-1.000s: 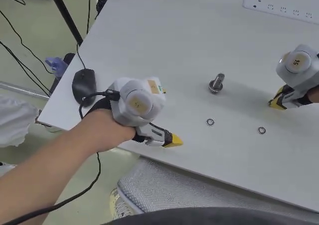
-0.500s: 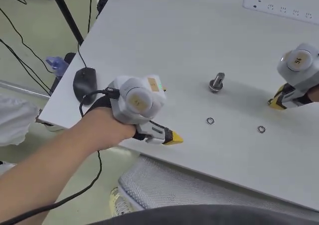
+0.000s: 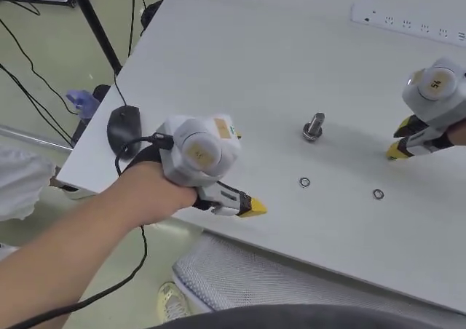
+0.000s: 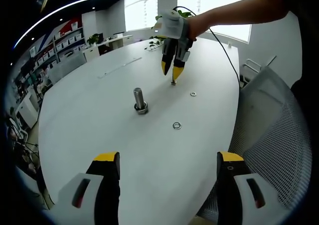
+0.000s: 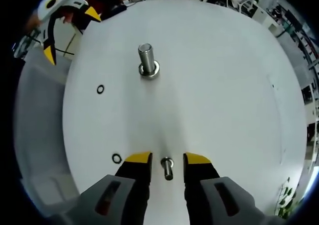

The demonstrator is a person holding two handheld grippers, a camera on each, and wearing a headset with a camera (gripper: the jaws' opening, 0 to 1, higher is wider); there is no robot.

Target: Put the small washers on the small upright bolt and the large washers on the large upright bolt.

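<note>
surface: white workbench (image 3: 218,52) in an open office, a power strip (image 3: 408,23) along its far edge, a black mouse (image 3: 122,125) just behind the left gripper, and a mesh chair (image 3: 240,271) under the near edge.
change: against one second ago the whole head view has shifted slightly. both grippers keep much the same places relative to the bolts, and both washers lie on the bench as before.
left gripper (image 4: 168,158): jaws spread wide with nothing between them, held over the near edge of the bench.
right gripper (image 5: 167,159): jaws parted, one on each side of the small bolt, with a thin gap on both sides.
small bolt (image 5: 167,168): upright between the right gripper's jaws. a ring shows at its foot, and whether it is a washer cannot be told.
large bolt (image 3: 314,127): upright between the two grippers, straight ahead of the right gripper's jaws, with a wider collar at its base.
first washer (image 3: 304,182): flat on the bench ahead of the left gripper, near the large bolt.
second washer (image 3: 378,193): flat on the bench just beside the right gripper's jaws.
</note>
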